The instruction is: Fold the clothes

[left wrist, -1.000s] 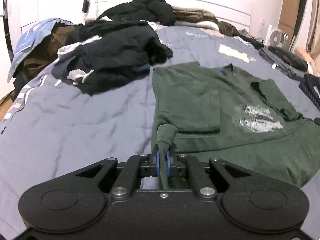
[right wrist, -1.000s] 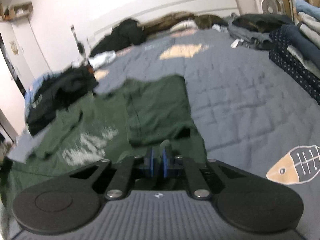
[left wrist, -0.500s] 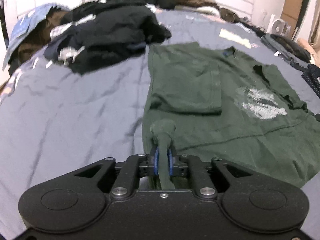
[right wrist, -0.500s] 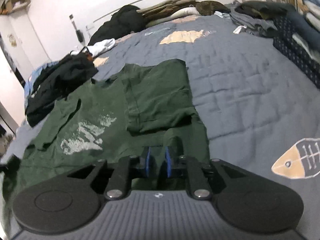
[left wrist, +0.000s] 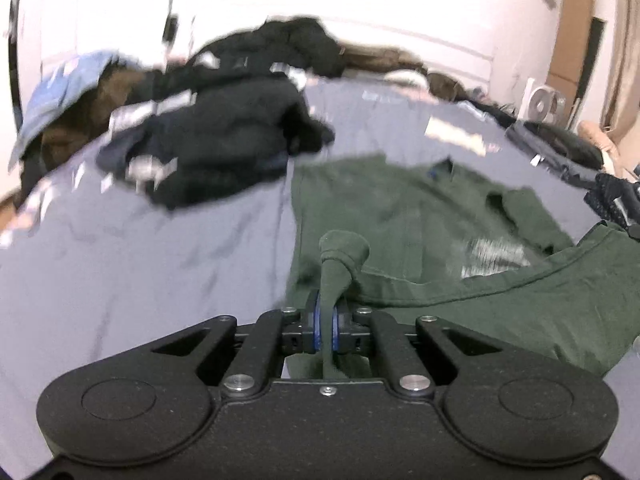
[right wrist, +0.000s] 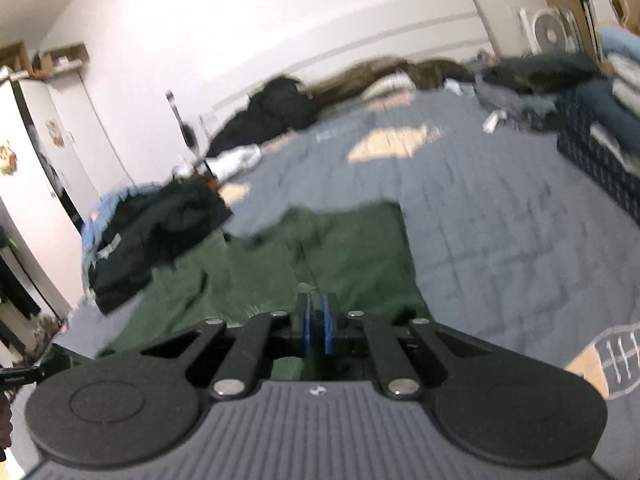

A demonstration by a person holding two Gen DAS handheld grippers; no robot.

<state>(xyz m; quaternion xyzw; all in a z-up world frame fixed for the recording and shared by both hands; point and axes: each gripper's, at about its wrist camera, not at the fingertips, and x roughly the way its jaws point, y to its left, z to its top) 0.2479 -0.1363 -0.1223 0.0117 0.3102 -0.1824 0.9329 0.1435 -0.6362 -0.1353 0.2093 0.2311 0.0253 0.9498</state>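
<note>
Two tools pinch bottom hem of green T-shirt [left wrist: 400, 208], which lies spread on grey bed [left wrist: 120, 248] with both sleeves folded in. Left tool [left wrist: 328, 322] nearly shut, bunched hem corner squeezed between blue pads. Right tool [right wrist: 316, 322] likewise nearly shut; green cloth appears between pads, blur hides detail. Judgement: light, limp knit, sags between grips, not fragile or slippery. Best held at hem corners, kept taut.

Green shirt [left wrist: 400, 208] (white print), grey bedspread [left wrist: 140, 264]
</note>
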